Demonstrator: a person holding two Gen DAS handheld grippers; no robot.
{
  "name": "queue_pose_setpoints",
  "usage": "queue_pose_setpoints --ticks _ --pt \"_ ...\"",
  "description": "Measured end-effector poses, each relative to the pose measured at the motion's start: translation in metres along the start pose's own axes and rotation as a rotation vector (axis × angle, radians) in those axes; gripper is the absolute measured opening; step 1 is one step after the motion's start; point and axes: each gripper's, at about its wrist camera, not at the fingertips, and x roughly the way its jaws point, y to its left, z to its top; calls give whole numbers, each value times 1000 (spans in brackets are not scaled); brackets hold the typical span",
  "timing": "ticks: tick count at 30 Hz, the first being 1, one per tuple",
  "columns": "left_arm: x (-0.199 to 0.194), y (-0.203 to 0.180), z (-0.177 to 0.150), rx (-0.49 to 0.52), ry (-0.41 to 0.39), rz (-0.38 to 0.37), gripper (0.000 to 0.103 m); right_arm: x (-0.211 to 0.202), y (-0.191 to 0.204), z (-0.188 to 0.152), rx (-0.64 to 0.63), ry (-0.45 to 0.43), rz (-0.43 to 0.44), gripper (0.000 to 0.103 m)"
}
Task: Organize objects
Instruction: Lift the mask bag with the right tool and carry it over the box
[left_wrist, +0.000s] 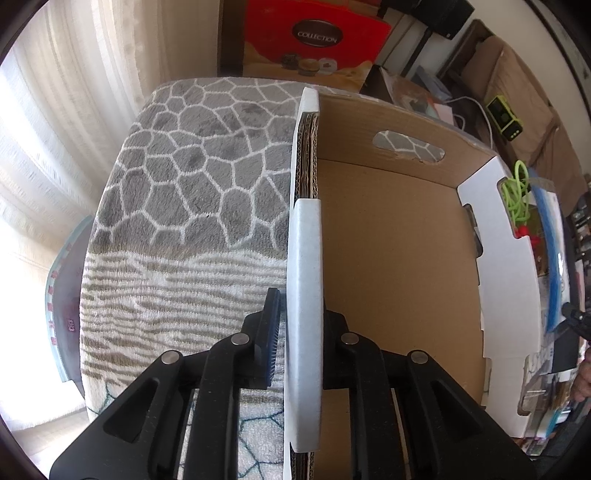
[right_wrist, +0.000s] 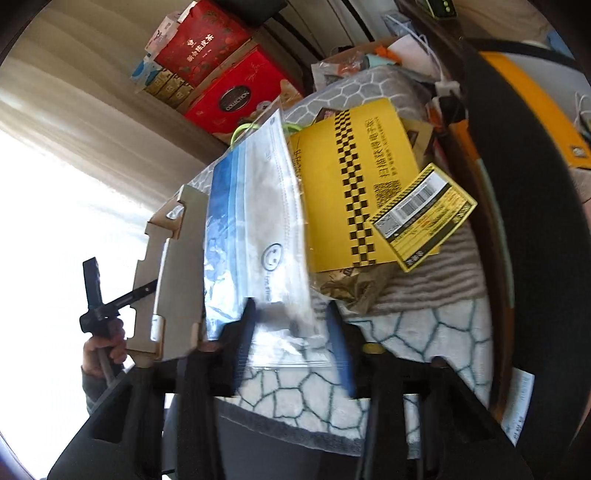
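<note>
An empty cardboard box (left_wrist: 388, 258), brown inside and white outside, stands on a grey patterned blanket (left_wrist: 192, 166). My left gripper (left_wrist: 301, 328) is shut on the box's white near wall (left_wrist: 304, 240), with one finger outside and one inside. In the right wrist view the box (right_wrist: 173, 266) is on the left. Beside it lies a clear zip bag of blue and white masks (right_wrist: 258, 221). My right gripper (right_wrist: 291, 328) is blurred, and its fingers straddle the bag's near corner with a gap showing. A yellow envelope (right_wrist: 354, 184) and a yellow label card (right_wrist: 424, 218) lie to the right.
A crumpled brown wrapper (right_wrist: 351, 288) lies under the envelope. A green cord (left_wrist: 517, 192) lies beyond the box's right wall. Red gift boxes (right_wrist: 229, 96) are stacked by the curtain. A hand (right_wrist: 107, 347) holds a black handle behind the box. Clutter fills the far right.
</note>
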Motion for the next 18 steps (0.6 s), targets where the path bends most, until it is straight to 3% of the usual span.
queue_pose_setpoints --ticks 5,18 --pt "0 -1 -1 1 -1 7 14 0 5 -4 6 -4 47 2" --pt "1 -3 -1 -32 -1 12 12 -2 78 4 -53 -38 190 1"
